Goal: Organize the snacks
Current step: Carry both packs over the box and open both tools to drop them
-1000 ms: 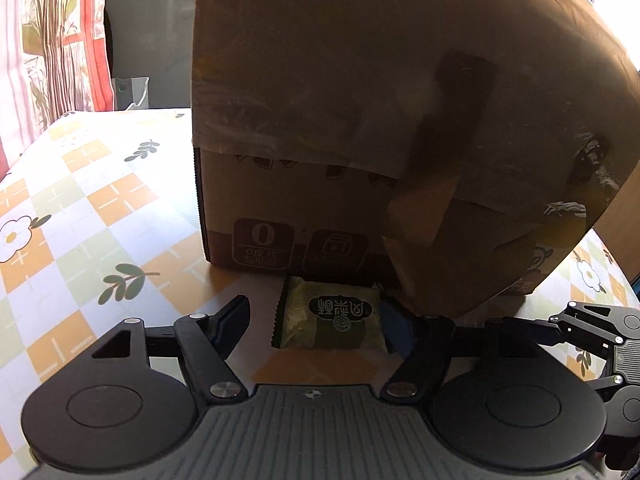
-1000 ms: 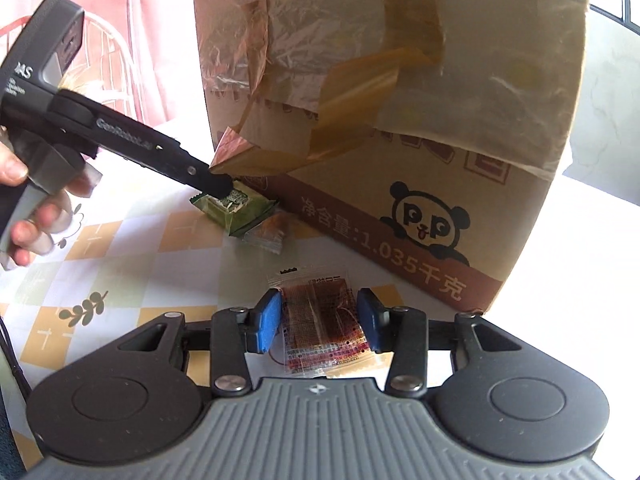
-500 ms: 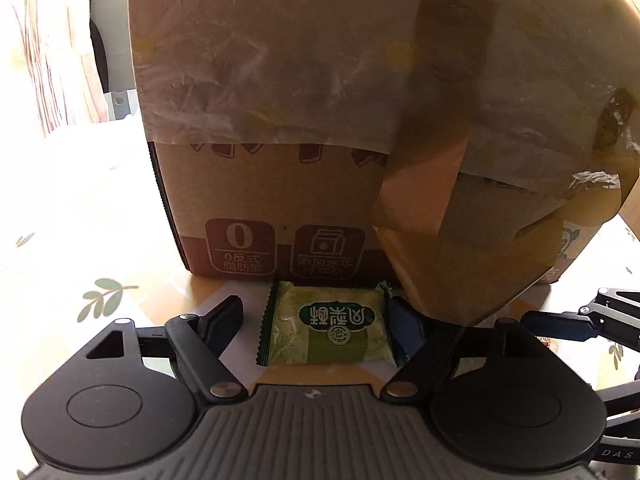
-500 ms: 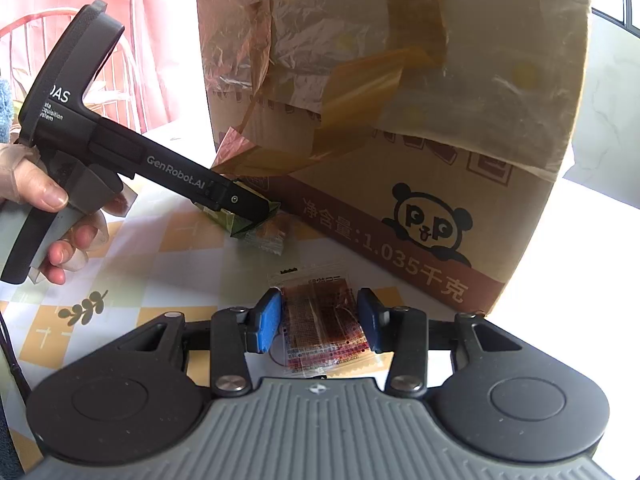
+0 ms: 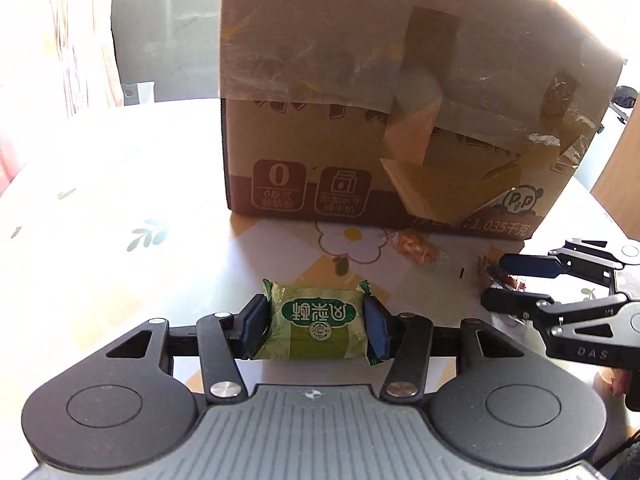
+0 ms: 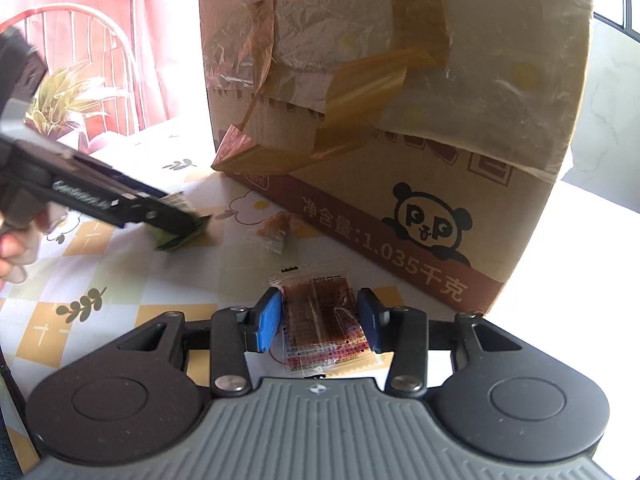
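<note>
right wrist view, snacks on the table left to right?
Green packet in the left gripper → small clear packet → red packet between the right gripper jaws.

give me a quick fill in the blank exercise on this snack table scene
1. The left gripper, its jaws closing, has a ____ snack packet between its pads.
2. The cardboard box bears a cartoon ____ by the printed weight.
3. The dark red sachet lies between the pads of the ____ gripper.

Missing words: green; panda; right
</note>
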`<action>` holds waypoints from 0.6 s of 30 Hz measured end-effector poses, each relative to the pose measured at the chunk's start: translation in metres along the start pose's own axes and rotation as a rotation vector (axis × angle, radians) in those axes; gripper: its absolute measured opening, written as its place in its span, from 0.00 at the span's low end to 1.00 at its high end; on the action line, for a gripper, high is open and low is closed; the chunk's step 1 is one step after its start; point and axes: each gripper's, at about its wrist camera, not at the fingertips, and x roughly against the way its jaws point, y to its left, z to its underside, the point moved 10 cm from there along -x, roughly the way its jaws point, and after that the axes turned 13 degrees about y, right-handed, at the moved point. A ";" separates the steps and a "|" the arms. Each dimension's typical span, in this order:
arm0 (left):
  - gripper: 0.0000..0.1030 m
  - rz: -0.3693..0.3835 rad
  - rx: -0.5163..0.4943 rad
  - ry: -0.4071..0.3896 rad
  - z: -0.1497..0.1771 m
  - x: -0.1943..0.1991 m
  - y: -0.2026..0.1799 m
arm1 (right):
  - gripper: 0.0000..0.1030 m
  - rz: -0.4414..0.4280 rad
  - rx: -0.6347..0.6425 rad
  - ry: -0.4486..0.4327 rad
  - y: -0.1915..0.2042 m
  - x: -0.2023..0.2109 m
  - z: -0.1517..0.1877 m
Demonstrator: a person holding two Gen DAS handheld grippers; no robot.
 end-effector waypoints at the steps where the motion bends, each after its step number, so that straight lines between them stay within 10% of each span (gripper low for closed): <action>1: 0.53 -0.001 0.012 -0.006 0.003 0.003 0.003 | 0.44 0.000 0.000 0.000 0.000 0.000 0.000; 18: 0.53 0.033 0.035 -0.214 -0.021 0.084 0.010 | 0.43 -0.028 -0.026 -0.107 0.007 0.077 -0.018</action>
